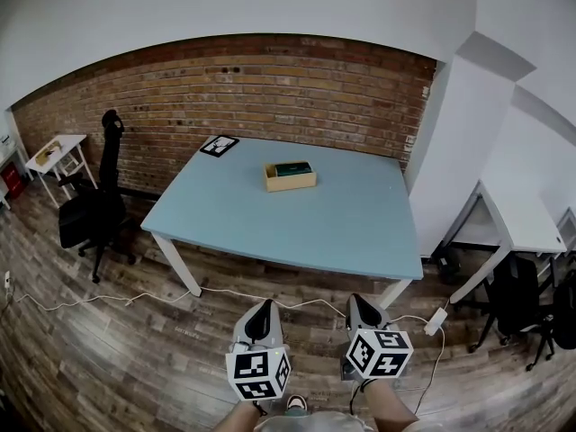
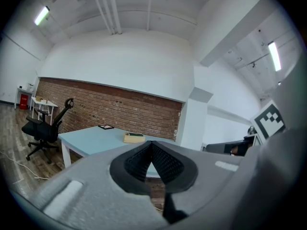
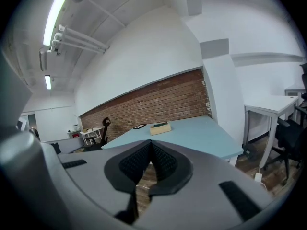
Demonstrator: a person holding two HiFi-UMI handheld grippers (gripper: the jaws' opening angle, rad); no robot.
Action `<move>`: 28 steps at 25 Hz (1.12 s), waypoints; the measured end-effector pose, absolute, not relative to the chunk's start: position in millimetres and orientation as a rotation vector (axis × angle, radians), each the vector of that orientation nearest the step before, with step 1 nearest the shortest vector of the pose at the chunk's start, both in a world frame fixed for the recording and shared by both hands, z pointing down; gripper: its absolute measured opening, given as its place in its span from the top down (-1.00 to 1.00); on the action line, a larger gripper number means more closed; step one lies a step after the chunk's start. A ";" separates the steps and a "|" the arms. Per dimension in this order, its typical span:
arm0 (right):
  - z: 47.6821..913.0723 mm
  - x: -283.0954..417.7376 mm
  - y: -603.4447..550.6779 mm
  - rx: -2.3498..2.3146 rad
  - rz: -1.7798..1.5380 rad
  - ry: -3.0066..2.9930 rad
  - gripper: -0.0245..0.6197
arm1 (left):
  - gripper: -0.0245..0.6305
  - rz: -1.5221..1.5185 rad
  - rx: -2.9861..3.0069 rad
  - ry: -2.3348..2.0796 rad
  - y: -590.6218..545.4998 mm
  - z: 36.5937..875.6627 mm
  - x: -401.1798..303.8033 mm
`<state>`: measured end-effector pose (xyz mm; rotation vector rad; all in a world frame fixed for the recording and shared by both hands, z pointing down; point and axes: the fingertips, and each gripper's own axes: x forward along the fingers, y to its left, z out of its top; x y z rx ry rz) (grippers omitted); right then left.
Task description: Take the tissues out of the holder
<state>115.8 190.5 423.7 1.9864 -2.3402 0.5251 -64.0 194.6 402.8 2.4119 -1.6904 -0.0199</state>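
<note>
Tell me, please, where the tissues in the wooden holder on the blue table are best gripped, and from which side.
Likely from above. The wooden holder lies flat on the table with its dark top facing up, so pinch what shows there and pull upward. The tissue itself is too small to see from here.

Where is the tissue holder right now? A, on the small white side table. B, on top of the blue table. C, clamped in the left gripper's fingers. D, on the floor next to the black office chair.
B: the tissue holder sits near the middle of the blue table.
</note>
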 end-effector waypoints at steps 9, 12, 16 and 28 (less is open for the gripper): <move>429.1 130.3 141.2 1.940 0.538 -2.365 0.91 | 0.93 -0.002 2.387 -1.713 149.7 409.1 -44.4; 433.0 133.7 126.5 1.923 0.553 -2.365 0.91 | 0.93 0.012 2.379 -1.722 136.8 411.2 -41.1; 435.7 140.2 111.1 1.912 0.573 -2.371 0.91 | 0.93 0.028 2.374 -1.736 124.0 411.3 -36.6; 446.0 147.4 92.2 1.899 0.608 -2.359 0.91 | 0.93 0.068 2.367 -1.735 103.3 418.7 -33.2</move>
